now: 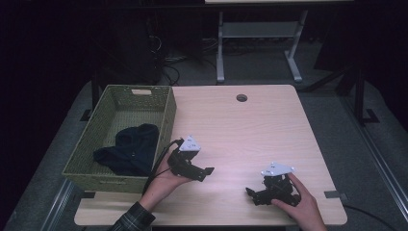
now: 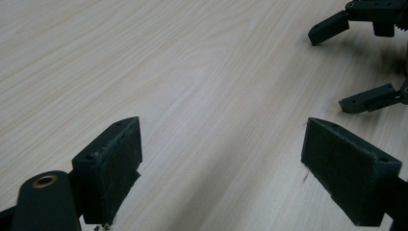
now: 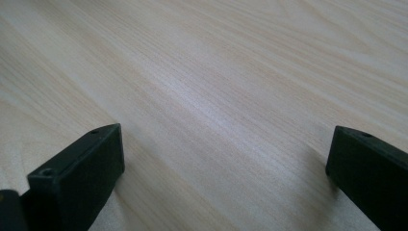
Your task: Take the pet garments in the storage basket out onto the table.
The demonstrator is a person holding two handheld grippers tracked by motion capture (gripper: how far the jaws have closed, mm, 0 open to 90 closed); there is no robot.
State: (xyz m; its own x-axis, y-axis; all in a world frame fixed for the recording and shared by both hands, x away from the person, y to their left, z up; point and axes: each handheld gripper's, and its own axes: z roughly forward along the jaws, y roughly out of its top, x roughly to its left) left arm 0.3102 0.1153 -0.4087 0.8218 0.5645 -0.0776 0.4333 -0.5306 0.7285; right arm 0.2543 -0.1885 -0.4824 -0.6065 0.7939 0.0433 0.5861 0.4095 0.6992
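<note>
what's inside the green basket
A dark blue garment lies crumpled in the woven green basket, toward its near end. The far part of the floor is bare. Anything under the cloth is covered.

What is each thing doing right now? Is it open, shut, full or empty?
left gripper: open, holding nothing, above the table.
right gripper: open, holding nothing.
green basket: upright on the table's left edge, has the cloth inside.
dark blue cloth: crumpled in the basket.
table: bare light wood.
</note>
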